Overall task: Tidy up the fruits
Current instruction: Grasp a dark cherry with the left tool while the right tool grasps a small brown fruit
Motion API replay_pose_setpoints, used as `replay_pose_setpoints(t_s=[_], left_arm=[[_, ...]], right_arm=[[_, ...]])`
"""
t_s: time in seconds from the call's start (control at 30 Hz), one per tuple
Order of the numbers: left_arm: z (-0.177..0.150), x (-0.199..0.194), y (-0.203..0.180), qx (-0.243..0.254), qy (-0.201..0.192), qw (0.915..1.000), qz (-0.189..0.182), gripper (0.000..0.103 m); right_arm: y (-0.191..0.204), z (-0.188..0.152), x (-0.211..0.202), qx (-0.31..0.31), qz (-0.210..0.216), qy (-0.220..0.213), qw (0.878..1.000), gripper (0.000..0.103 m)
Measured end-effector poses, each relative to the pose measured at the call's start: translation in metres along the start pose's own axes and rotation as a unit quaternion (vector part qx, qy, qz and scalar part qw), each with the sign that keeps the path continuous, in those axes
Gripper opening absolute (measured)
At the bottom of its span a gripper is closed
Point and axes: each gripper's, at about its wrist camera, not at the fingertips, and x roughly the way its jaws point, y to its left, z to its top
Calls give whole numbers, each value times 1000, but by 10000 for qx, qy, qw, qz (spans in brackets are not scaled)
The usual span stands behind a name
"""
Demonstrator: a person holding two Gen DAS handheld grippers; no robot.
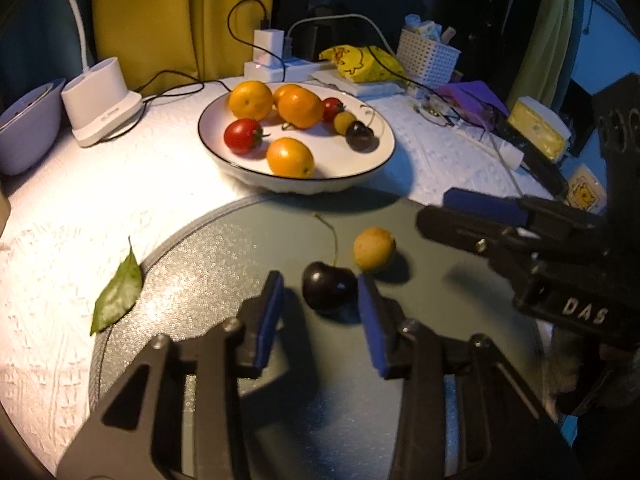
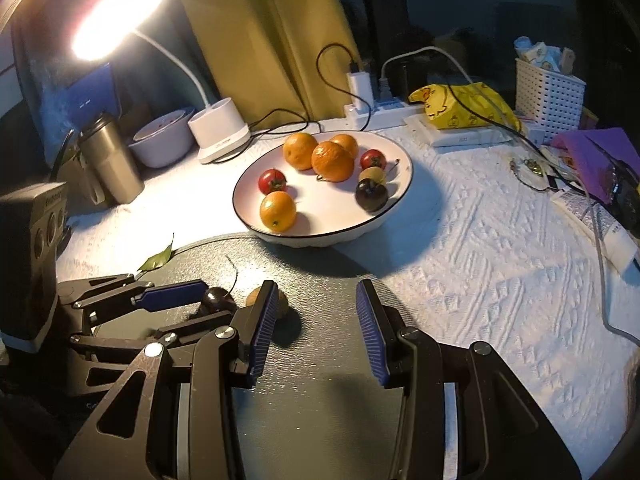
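Observation:
A dark cherry (image 1: 329, 290) with a long stem lies on the round grey mat (image 1: 224, 256), between the open blue pads of my left gripper (image 1: 322, 306), which do not touch it. A small yellow fruit (image 1: 374, 249) lies just behind it. A white plate (image 1: 372, 160) behind the mat holds several oranges, two red tomatoes, a yellow fruit and a dark cherry. My right gripper (image 2: 316, 320) is open and empty over the mat, right of the yellow fruit (image 2: 282, 305) and cherry (image 2: 218, 299). The plate (image 2: 400, 184) lies ahead of it.
A green leaf (image 1: 118, 294) lies at the mat's left edge. A lamp base (image 1: 102, 100), pale bowl (image 1: 28, 128), power strip (image 1: 280, 66), yellow bag (image 1: 362, 62), white basket (image 1: 428, 56) and clutter line the back and right. A steel tumbler (image 2: 108, 164) stands at left.

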Motion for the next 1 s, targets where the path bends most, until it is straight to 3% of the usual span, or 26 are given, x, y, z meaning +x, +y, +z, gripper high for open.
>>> replay_pose_setpoints(t_s=[0.1, 0.63, 0.7, 0.73, 1.0], left_arm=[[1, -5, 0, 55, -84, 9999, -10, 30], [1, -17, 17, -89, -190, 9998, 26, 29], [3, -18, 19, -99, -206, 9997, 33, 29], [3, -19, 20, -108, -213, 9997, 35, 29], [9, -24, 20, -113, -291, 9995, 48, 29]], right_arm=[[6, 0, 4, -62, 58, 47, 10000, 43], [31, -1, 34, -410, 207, 464, 9979, 43], [33, -1, 37, -490, 195, 520, 9973, 39], [34, -1, 37, -510, 192, 533, 9971, 32], [35, 3, 33, -587, 197, 421, 9972, 31]])
